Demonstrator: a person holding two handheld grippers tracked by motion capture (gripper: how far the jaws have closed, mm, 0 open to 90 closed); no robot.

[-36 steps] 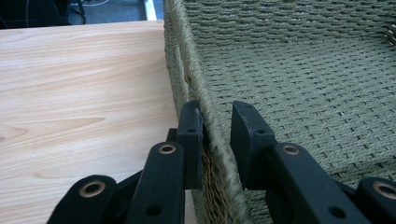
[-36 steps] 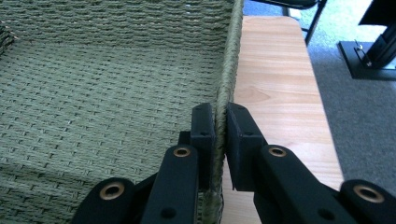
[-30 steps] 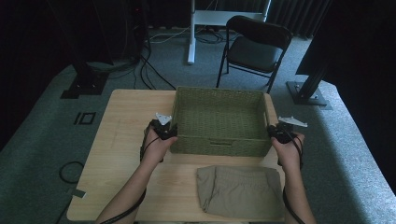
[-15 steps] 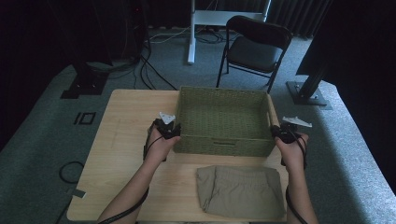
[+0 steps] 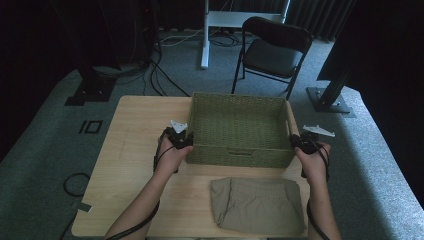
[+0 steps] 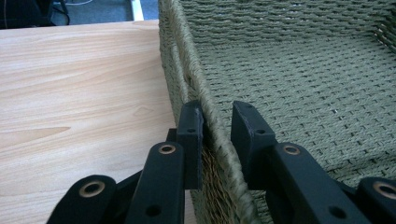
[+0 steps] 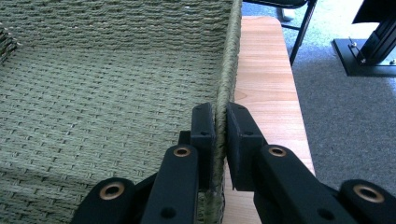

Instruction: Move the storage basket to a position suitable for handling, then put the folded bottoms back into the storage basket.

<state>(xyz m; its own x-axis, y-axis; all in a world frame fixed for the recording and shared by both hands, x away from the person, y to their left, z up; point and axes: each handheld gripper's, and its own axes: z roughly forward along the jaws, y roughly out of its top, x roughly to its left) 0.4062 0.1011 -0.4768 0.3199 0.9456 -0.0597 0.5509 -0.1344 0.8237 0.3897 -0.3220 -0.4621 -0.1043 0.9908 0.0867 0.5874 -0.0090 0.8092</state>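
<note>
An olive woven basket (image 5: 240, 155) stands on the wooden table (image 5: 135, 125), with nothing inside it. My left gripper (image 5: 184, 142) straddles the basket's left wall, one jaw outside and one inside. In the left gripper view the gripper (image 6: 217, 111) is shut on the wall's rim (image 6: 180, 46). My right gripper (image 5: 296, 142) holds the right wall the same way. In the right gripper view its jaws (image 7: 219, 111) pinch the rim (image 7: 229, 56); they have just been opening a little, with the wall still between them.
A folded tan cloth (image 5: 257, 205) lies on the table in front of the basket, between the person's forearms. A black folding chair (image 5: 272, 50) stands on the carpet beyond the table. Cables run across the floor at the far left.
</note>
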